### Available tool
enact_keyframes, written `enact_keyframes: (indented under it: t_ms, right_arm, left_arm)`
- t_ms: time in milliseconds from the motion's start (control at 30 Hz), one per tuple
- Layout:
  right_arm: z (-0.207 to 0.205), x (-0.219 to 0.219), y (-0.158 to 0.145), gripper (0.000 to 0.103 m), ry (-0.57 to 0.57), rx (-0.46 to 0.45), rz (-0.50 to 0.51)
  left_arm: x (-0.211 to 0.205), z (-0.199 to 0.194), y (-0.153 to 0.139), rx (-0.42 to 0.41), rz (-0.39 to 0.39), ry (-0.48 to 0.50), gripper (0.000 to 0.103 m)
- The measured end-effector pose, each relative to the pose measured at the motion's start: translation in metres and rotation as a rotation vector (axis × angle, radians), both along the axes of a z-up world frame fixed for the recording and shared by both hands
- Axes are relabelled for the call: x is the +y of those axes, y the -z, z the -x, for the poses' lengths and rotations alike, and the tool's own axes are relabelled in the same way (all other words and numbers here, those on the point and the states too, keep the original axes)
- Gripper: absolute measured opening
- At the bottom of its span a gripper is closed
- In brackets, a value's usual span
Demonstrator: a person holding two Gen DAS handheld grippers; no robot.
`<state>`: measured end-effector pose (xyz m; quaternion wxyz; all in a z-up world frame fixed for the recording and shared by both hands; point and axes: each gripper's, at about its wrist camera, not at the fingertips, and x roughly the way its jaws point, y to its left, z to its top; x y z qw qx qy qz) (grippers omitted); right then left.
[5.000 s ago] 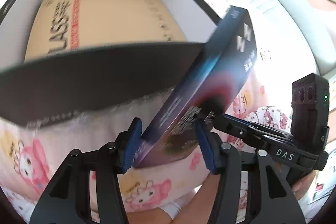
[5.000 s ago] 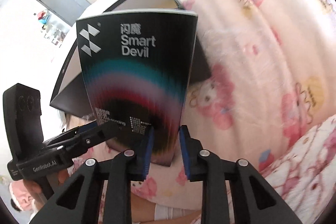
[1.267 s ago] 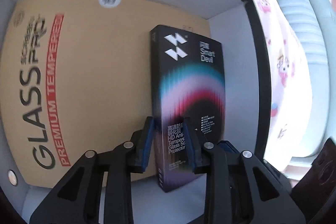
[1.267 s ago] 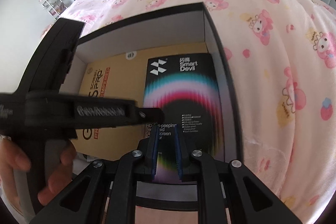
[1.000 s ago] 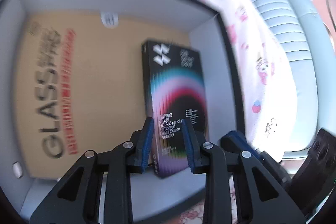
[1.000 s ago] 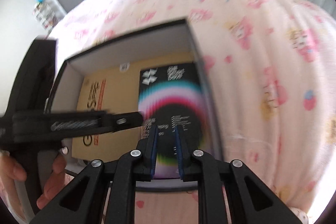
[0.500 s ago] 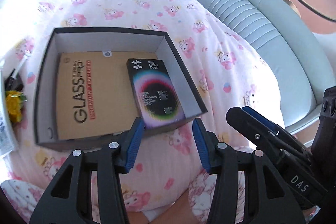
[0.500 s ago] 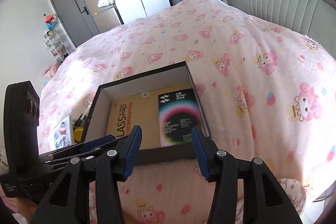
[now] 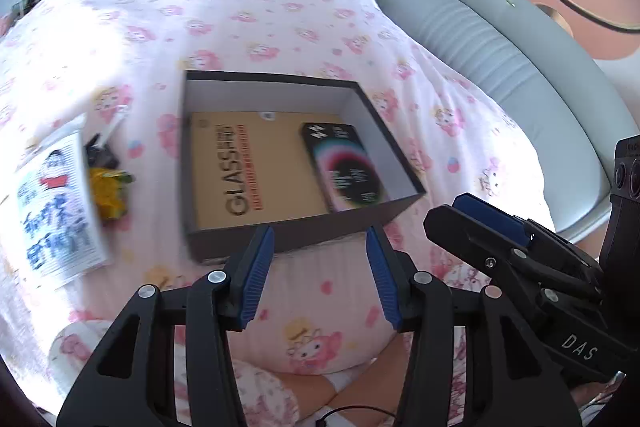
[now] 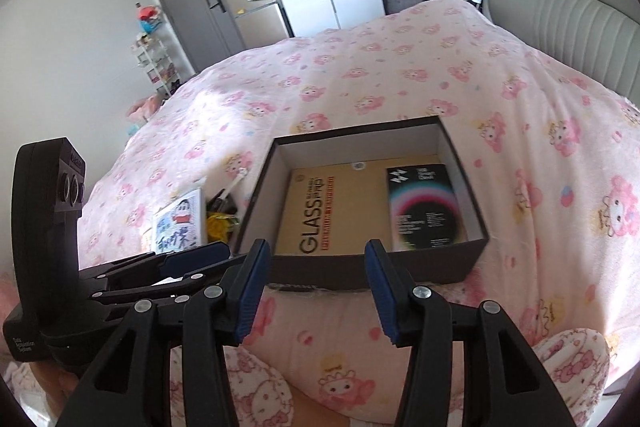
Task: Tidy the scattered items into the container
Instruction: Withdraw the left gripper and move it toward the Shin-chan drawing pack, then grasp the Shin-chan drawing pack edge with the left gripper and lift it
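Landmark: dark open box (image 9: 296, 235), white inside, sitting on the bed's pink cartoon-print quilt (image 9: 248, 7).

Inside the box: a tan "GLASS" package (image 9: 244, 171) lies flat and covers most of the floor. A black "Smart Devil" carton (image 9: 344, 167) with a coloured arc lies flat on it, along the box's right wall.

Left of the box, on the quilt: a yellow item (image 9: 108, 193) nearest, a small black object (image 9: 98, 155) just behind it, and a white cartoon-print booklet (image 9: 52, 211) furthest out. A thin white stick (image 10: 236, 181) lies near the box's left wall.

My left fingers (image 9: 320, 281): blue pads spread wide, nothing between them, hanging over the quilt on the near side of the box, clear of it.

My right fingers (image 10: 316, 293): also spread wide and empty, on the near side of the box, not touching it.

Right of the box, beyond the quilt: a grey ribbed headboard (image 9: 492, 39).
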<state>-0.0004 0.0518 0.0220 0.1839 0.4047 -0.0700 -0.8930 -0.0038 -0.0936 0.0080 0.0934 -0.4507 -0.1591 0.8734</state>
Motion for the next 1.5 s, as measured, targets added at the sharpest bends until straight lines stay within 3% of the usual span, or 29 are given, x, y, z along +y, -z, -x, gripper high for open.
enact_keyframes:
  t_ms: [367,633,733,833,1000,1167,1300,1333,1400,1467,1500]
  right_arm:
    - [0.001,-0.098,0.015,0.045,-0.215,-0.039,-0.009]
    - [0.021,-0.195,0.058,0.045,-0.444,-0.166,0.038]
    - [0.039,-0.226,0.081,0.045,-0.426,-0.179,-0.018]
    - [0.059,-0.244,0.102,0.045,-0.418,-0.198,-0.066]
    - [0.086,-0.264,0.136,0.045,-0.415,-0.265,-0.119]
    - [0.101,-0.280,0.157,0.045,-0.429,-0.297,-0.161]
    - [0.114,-0.288,0.168,0.045,-0.433,-0.321,-0.162]
    - [0.117,-0.291,0.171,0.045,-0.444,-0.332,-0.159]
    - [0.120,-0.294,0.173,0.045,-0.468,-0.353,-0.133]
    - [0.123,-0.295,0.175,0.044,-0.483,-0.381,-0.096]
    - [0.123,-0.296,0.175,0.041,-0.482,-0.379,-0.098]
  left_arm:
    - [-0.093,-0.038,0.017,-0.027,0.025,-0.195,0.048]
    - [-0.194,-0.069,0.072,-0.072,-0.113,-0.412,0.048]
    - [-0.229,-0.070,0.093,-0.100,-0.095,-0.514,0.049]
    - [-0.267,-0.071,0.125,-0.125,-0.133,-0.574,0.049]
    - [-0.311,-0.057,0.171,-0.186,-0.207,-0.595,0.048]
    - [-0.333,-0.044,0.183,-0.116,-0.289,-0.594,0.053]
    - [-0.343,-0.035,0.181,-0.083,-0.272,-0.611,0.060]
    - [-0.345,-0.033,0.182,-0.089,-0.265,-0.631,0.064]
    - [-0.351,-0.027,0.191,-0.126,-0.265,-0.645,0.063]
    - [-0.353,-0.023,0.200,-0.147,-0.317,-0.627,0.061]
    - [-0.351,-0.023,0.200,-0.160,-0.297,-0.627,0.059]
